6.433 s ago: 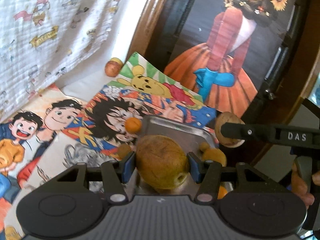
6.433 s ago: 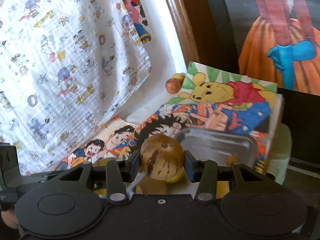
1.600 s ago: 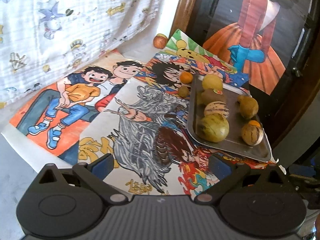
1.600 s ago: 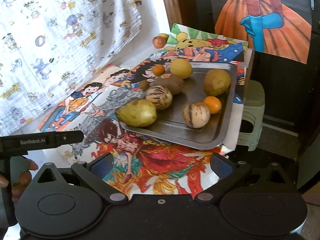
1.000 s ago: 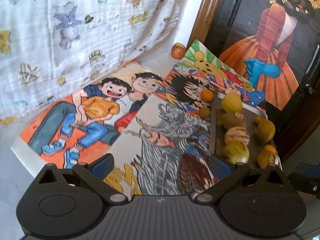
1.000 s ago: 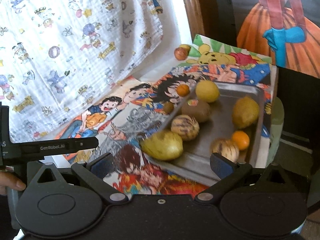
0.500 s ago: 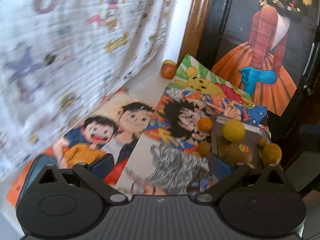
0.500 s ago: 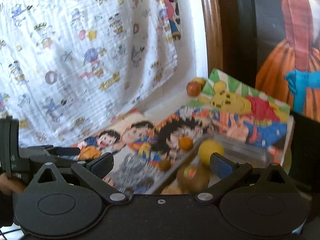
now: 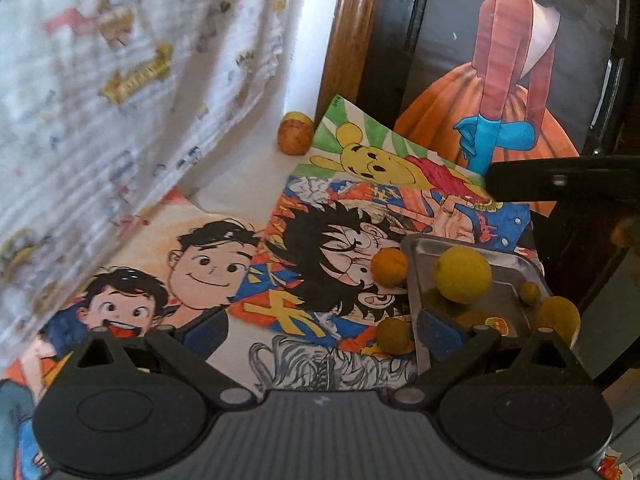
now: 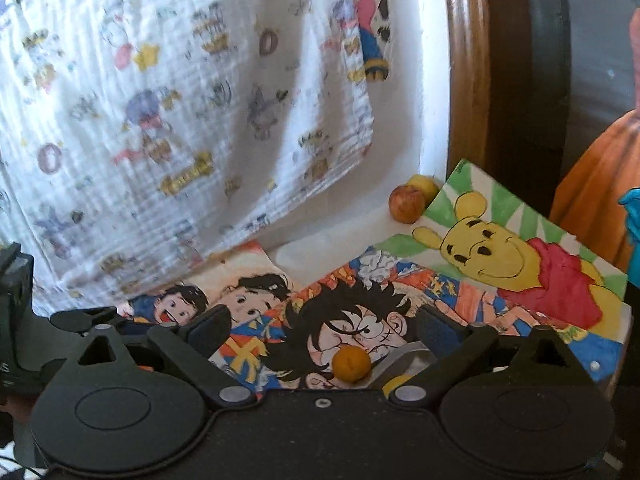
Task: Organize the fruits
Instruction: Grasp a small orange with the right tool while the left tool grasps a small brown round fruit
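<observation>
With both jaws held wide open and empty, the small orange fruit (image 10: pixel 352 364) at 6 o'clock could be bumped and rolled off the surface.

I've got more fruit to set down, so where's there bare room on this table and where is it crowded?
Free: the drawings left of the metal tray, past the small orange fruit and small brownish fruit at its rim; also the white strip between the hanging printed cloth and the bear drawing, short of the reddish apple. The tray itself is crowded.
</observation>
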`<state>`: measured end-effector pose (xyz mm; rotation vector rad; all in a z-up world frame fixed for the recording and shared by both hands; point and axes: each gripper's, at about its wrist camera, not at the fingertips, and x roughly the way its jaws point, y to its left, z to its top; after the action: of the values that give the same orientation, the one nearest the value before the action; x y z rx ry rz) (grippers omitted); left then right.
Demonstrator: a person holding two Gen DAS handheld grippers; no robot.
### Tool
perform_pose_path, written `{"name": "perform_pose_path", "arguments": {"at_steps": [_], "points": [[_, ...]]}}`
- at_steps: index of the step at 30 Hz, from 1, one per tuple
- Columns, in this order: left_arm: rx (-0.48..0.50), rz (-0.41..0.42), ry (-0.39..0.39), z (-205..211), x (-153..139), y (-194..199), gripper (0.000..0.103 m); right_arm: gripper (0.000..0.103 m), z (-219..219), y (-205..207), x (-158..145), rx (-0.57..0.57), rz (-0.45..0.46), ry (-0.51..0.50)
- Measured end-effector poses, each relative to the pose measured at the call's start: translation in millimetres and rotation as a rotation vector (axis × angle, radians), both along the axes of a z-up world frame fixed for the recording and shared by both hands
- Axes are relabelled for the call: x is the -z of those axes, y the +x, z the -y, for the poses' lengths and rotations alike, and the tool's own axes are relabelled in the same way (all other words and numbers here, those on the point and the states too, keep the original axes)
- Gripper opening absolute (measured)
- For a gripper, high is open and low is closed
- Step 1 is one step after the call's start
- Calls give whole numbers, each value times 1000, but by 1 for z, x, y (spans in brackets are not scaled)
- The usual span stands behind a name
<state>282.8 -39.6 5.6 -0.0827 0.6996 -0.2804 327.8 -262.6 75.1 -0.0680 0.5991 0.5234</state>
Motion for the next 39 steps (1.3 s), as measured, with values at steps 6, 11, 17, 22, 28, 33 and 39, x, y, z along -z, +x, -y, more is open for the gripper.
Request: {"name": "perform_pose_path", "arguments": {"at_steps": [6,11,17,22,28,33,39], "points": [[74,6,-2,4,16,12,102,80,-6,26,27,-33,-29,-83],[125,-3,-20,10,26,19,96,65,-13,41,47,-58,-74,-155],[170,-33,-31,19,38,26,83,54,-22,55,65,-91,-114,-198],[188,-37,-40,25,41,30,74,50,-27,62,74,-111,-141,-224],[206,-50,-59,31,43,35,62,48,-31,68,83,-125,-161,-246],[213,-59,-68,34,45,37,53,46,-32,72,86,-123,-167,-252],[221,-72,-77,35,45,38,41,45,-32,74,91,-121,-175,-253]]}}
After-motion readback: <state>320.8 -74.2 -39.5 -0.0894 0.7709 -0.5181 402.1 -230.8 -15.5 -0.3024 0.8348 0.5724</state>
